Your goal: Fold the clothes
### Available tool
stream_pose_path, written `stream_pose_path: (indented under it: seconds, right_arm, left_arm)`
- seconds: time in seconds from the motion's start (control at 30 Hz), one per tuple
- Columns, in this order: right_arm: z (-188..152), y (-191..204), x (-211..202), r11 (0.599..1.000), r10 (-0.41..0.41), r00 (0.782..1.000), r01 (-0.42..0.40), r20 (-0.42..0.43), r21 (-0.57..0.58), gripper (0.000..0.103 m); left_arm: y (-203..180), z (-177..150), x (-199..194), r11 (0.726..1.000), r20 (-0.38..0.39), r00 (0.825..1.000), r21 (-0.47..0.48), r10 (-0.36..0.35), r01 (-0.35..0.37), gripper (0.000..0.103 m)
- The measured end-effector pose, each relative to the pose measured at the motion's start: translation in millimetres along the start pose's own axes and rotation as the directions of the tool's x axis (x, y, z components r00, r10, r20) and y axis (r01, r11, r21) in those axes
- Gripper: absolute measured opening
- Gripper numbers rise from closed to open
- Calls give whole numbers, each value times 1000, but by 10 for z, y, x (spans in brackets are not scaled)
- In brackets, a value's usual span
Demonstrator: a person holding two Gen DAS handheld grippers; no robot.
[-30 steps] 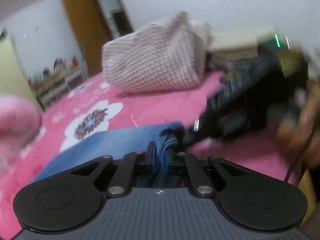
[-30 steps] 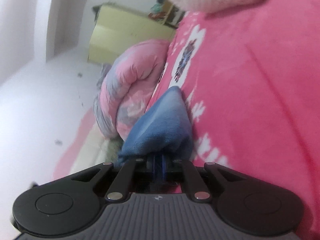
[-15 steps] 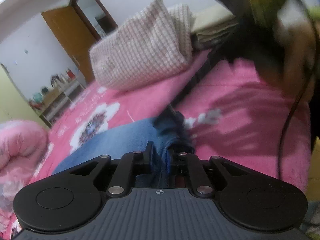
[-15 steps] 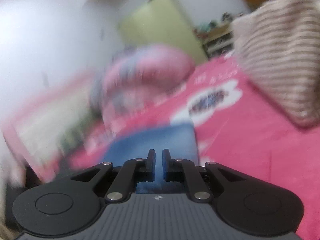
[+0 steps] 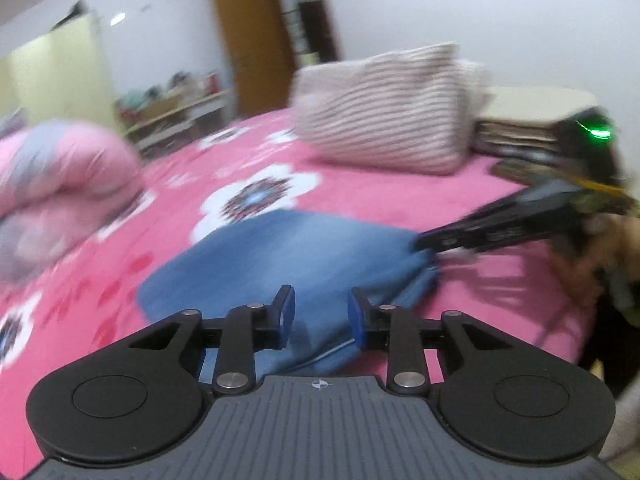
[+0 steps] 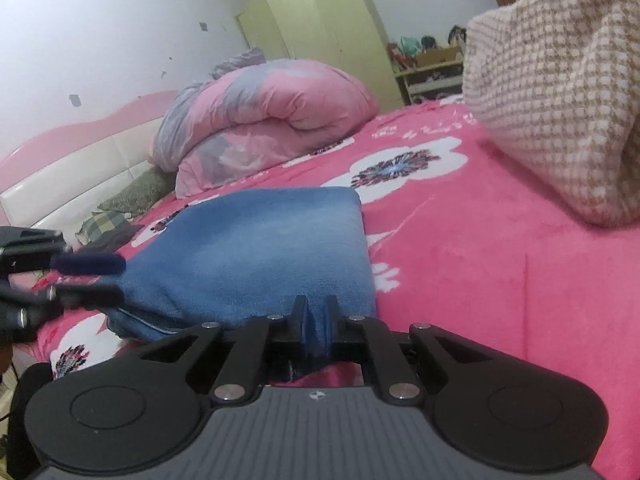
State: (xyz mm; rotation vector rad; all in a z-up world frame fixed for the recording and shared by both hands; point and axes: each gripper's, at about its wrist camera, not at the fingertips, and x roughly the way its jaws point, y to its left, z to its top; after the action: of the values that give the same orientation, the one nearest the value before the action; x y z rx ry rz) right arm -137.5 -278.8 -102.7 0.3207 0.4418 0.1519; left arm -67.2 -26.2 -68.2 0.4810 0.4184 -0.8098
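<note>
Since a second ago, the left gripper (image 5: 321, 314) has let go: its jaws, then clamped on a bunched corner of the blue garment (image 5: 296, 256), have just been opening and now stand spread, with cloth lying between the pads but not pressed by them. The garment, lifted and gathered in the earlier frames, now lies flat as a folded rectangle on the pink flowered bedspread (image 6: 460, 240), near the bed's front edge. The right gripper (image 6: 315, 322) has its jaws drawn close together, pinching the near edge of the blue cloth between the blue pads. Behind the garment sit a rolled pink quilt (image 6: 264, 120) and a checked cushion (image 6: 560, 112), both well apart from it. This fold looks laid down; the likely next step is for the right side to let go too, or to fold the cloth once more.
</note>
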Motion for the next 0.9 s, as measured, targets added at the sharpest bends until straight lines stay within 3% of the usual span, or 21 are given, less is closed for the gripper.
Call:
stream_pose_path:
  seconds: [0.23,0.3,0.43,0.6,0.8,0.9]
  right_arm:
    - [178,317,-259,991,-29,998,36,56,-132,9]
    - [73,385,-154,981,-56,998,54,-6,-186,9]
    - [-179,422,-33,967,-97,995,94,1,-238,9]
    - [-169,420,-46,968,-100,995,95,-10,-232,9]
    - [-156,336,-59,984,-73,997,70,-12,-162,9]
    - [-150,333,-61,985,-71,997,68,-13,-159,9]
  left_arm:
    - [-12,-132,62,999,0,999,-16,33,-33,30]
    - [-14,-153,56,999,4,999,-27,32,-32,31]
    - [-21,-208,-30,998,5,999,-43,37,-36,31]
    - [-17,-263,-157,998,1,999,-49,46,-46,31]
    - [-15,-291,-306,988,4,989,-32,148,-148,31]
    - [-10,-306,-309,987,0,987,-17,162,-162,31]
